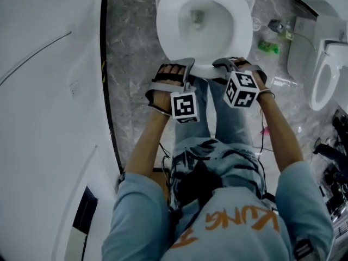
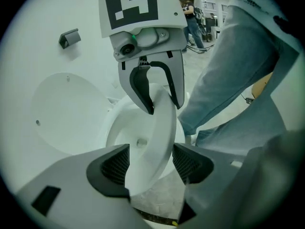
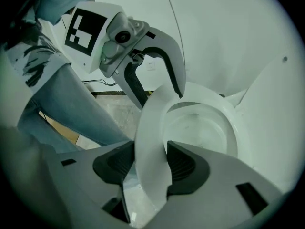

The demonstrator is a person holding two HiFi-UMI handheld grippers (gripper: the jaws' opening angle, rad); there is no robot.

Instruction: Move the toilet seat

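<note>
Grey marble floor (image 1: 130, 64). A person stands at the front edge of the toilet bowl (image 1: 204, 23), legs close against it. At the back the lid (image 2: 62, 109) stands raised, clear of the work.

White ring of the toilet seat (image 1: 166, 34), hinged at the bowl's rear edge. Both gripper views show its front arc off the bowl rim and tilted up, with the bowl opening visible behind it.

Both grips sit on that front arc, at the bowl's near edge. The left tongs (image 1: 187, 64) are left of the seat's midline and the right tongs (image 1: 225, 64) right of it, near each other, both angled steeply down. Likely reason: two holds spread across the free end, farthest from the hinge, swing the ring most easily and keep it from twisting.

Left tongs: jaws wide, seat rim edge-on between the ribbed pads, a pad against each face; gripped. Right tongs: the same, jaws wide apart and closed onto the seat's thickness. Each gripper view shows the other tongs astride the rim farther along.
</note>
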